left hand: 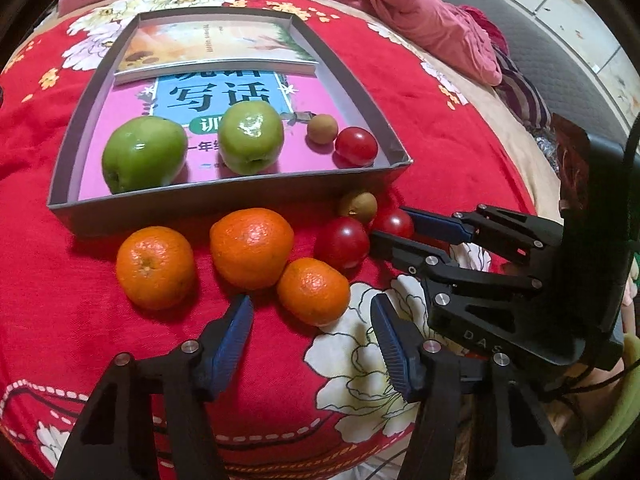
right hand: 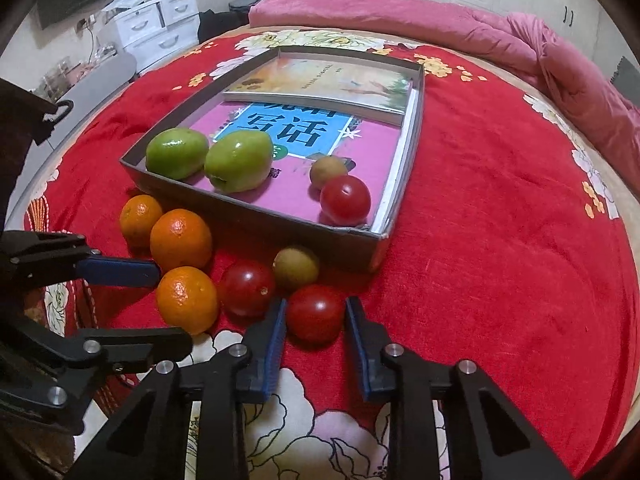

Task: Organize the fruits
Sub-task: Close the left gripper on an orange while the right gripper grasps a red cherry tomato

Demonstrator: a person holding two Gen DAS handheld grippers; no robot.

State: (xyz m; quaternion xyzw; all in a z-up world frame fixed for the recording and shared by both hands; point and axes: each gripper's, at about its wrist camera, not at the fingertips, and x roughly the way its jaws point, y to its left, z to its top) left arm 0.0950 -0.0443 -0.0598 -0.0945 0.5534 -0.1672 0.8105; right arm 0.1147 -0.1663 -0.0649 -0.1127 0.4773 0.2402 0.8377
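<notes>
- We see a bed with a red flower-printed cover (right hand: 500, 200) carrying everything; a pink quilt (right hand: 440, 20) lies bunched along its far side.
- We see one shallow grey cardboard tray (left hand: 224, 204) on the cover, with two books (left hand: 224, 40) lying in it.
- We count two green apples (left hand: 144, 154) in the tray, side by side near its front wall.
- We count three oranges (left hand: 251, 246) on the cover, just in front of the tray.
- We count three red tomatoes: one (right hand: 345, 200) in the tray, two on the cover.
- We count two small brown round fruits: one (right hand: 327, 171) in the tray touching the tomato, one (right hand: 296, 267) outside beside the front wall.
- Our right hand-held gripper (right hand: 315, 314) is clenched on the nearer tomato (right hand: 315, 312) on the cover.
- Our left hand-held gripper (left hand: 312, 316) is released, its blue pads flanking the nearest orange (left hand: 313, 291) without pressing it.
</notes>
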